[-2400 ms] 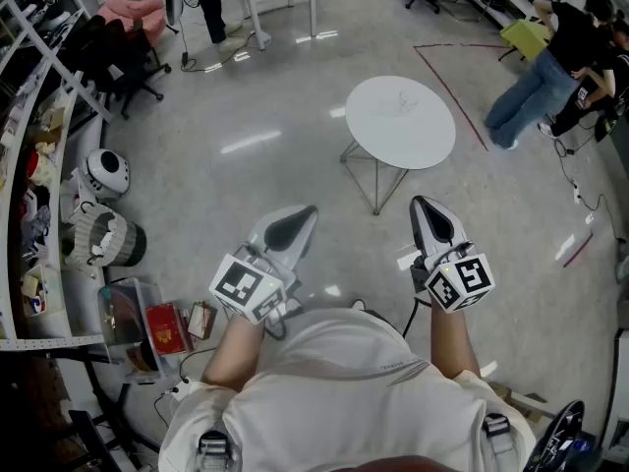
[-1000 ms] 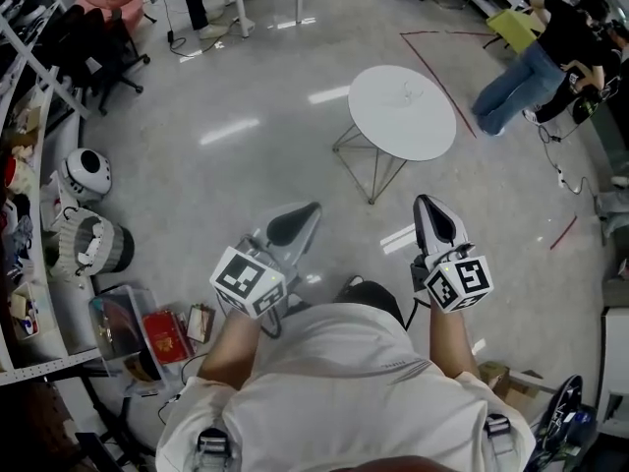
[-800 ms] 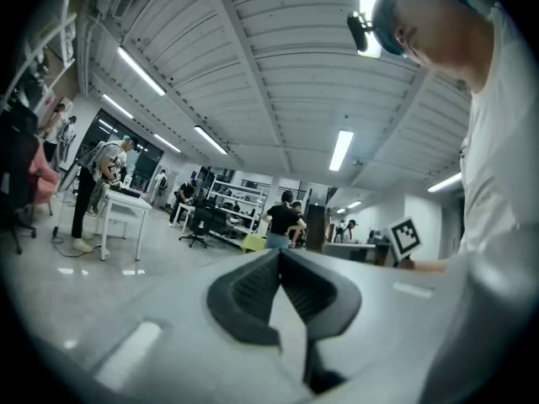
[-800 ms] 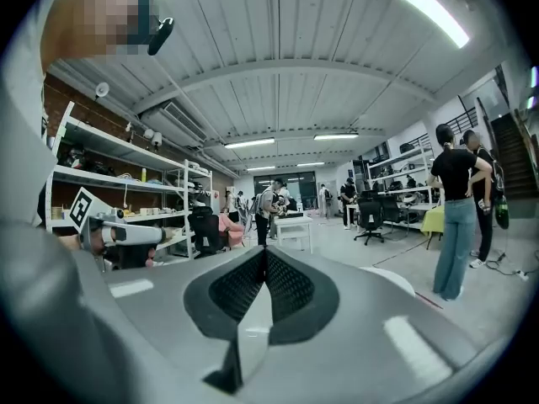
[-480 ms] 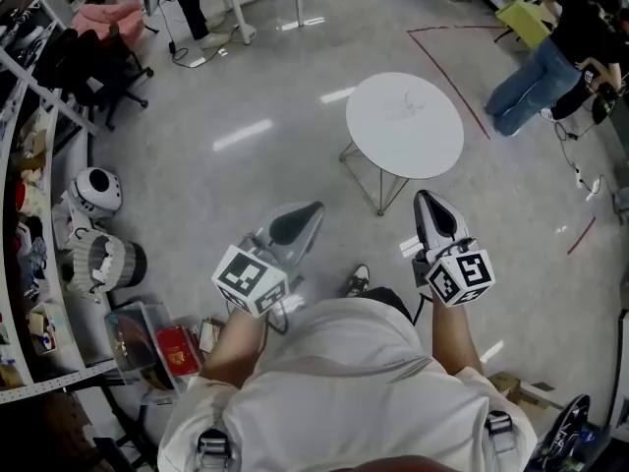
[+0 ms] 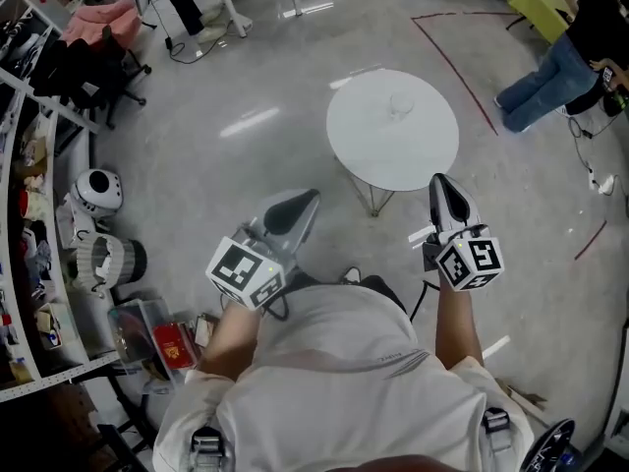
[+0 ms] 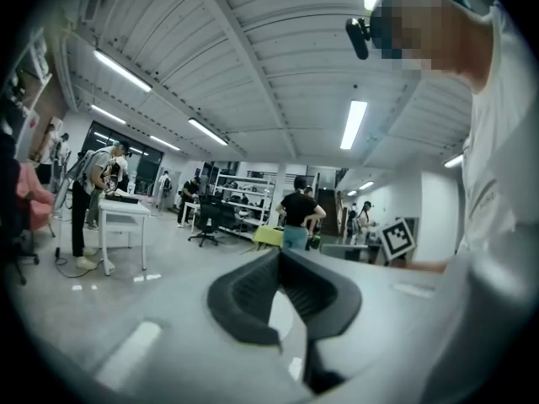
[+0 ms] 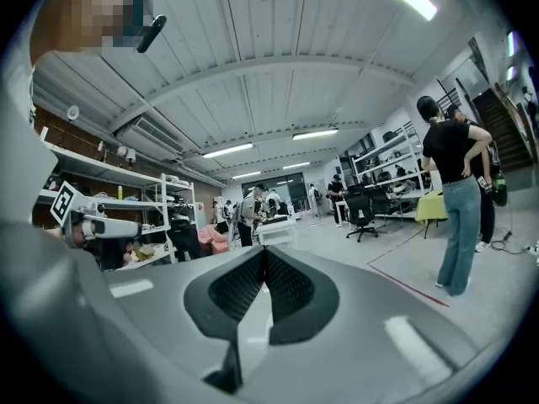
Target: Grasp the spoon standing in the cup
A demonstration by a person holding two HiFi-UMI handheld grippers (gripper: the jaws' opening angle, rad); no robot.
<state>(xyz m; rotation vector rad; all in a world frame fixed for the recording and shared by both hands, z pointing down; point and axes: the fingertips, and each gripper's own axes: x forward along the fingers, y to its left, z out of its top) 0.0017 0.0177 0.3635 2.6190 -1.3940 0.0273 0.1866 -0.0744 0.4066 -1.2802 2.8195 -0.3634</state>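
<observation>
A round white table stands on the grey floor ahead of me. On its far side sits a small clear cup; the spoon in it is too faint to make out. Both grippers are held in front of the person's body, short of the table. The left gripper is shut and empty, its tips meeting in the left gripper view. The right gripper hovers near the table's front right edge, also shut with nothing held, as the right gripper view shows.
Shelving lines the left side, with a white helmet-like object, a basket and a clear box on the floor beside it. A person in jeans stands at the far right. Red tape marks the floor.
The table now lies closer to the grippers and more central; the person has stepped toward it. Both grippers stay shut and held the same way.
</observation>
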